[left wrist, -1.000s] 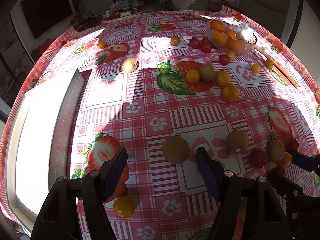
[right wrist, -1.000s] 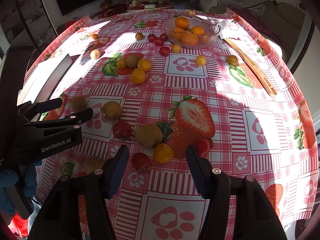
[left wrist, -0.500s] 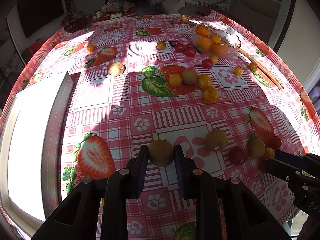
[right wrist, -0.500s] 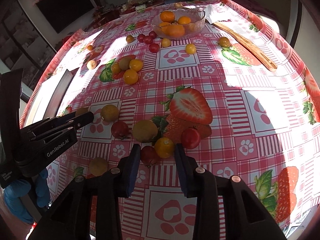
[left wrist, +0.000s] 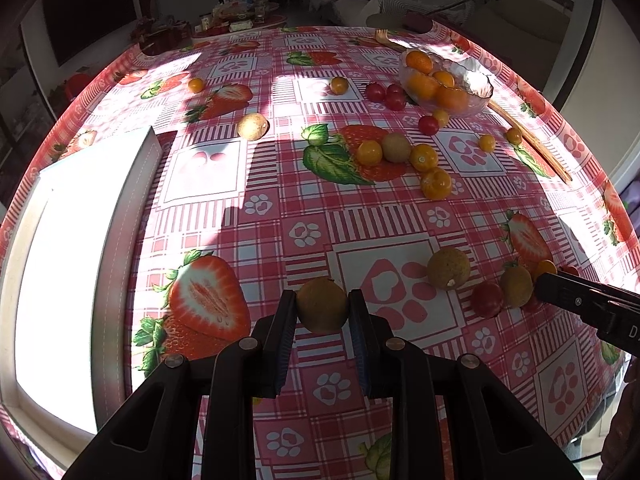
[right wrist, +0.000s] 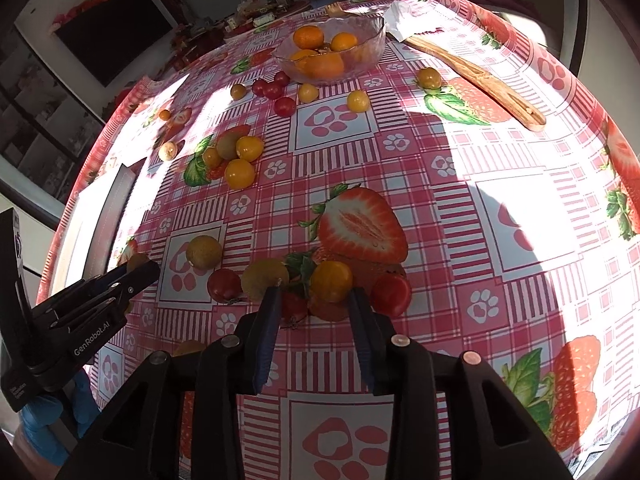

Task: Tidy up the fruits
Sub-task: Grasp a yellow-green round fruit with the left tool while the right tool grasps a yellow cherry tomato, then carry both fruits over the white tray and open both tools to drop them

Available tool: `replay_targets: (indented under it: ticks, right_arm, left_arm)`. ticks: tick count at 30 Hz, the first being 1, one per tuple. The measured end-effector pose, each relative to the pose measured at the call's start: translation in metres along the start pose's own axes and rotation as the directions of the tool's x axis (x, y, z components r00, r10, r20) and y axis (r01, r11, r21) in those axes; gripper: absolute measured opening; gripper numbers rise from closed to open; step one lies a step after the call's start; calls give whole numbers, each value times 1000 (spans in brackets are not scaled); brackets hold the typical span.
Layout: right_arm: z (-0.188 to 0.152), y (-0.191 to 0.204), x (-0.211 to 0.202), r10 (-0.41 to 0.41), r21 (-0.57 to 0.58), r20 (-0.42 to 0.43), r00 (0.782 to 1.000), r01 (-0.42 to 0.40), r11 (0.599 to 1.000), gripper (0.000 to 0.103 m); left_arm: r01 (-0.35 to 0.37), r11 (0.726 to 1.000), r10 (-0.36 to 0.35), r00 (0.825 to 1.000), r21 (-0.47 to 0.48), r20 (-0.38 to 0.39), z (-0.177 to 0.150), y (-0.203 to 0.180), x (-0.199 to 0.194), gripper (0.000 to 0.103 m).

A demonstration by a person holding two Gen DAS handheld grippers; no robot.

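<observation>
Left wrist view only: left gripper (left wrist: 322,310) clamped on a brown round fruit (left wrist: 322,309), pads on both its sides, on the tablecloth (left wrist: 280,216). Right wrist view only: right gripper (right wrist: 313,309), jaws just reopened a little, not gripping; one yellow fruit (right wrist: 331,281) and one red tomato (right wrist: 294,306) between the tips. One glass bowl (right wrist: 370,54) of oranges far side.

We see a red-checked tablecloth (left wrist: 280,184) printed with strawberries and paw prints filling most of the frame. At its left edge lies a white board (left wrist: 80,260), bright in the sun. At upper right a long wooden utensil (right wrist: 476,70) lies slantwise.
</observation>
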State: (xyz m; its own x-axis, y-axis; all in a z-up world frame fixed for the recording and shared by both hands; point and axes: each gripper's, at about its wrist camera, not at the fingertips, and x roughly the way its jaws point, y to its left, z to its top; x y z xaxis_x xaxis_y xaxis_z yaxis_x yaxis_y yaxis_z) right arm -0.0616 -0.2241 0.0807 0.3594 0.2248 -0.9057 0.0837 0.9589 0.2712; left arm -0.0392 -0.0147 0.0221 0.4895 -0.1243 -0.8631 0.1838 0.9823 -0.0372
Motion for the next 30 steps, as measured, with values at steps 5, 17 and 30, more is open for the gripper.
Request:
replay_targets:
  ticks: [5, 17, 30]
  right_arm:
    - [10, -9, -1, 7, 42, 2, 1000, -7, 999, 39]
    - [16, -2, -4, -61, -37, 31, 998, 62, 997, 39]
    - [14, 8, 9, -79, -89, 18, 997, 80, 993, 22]
  left_arm:
    - [-6, 1000, 6, 1000, 11, 7, -1, -1, -3, 28]
    - [0, 1000, 0, 1000, 18, 17, 1, -4, -8, 28]
    - [3, 1000, -3, 1000, -3, 18, 0, 1, -10, 28]
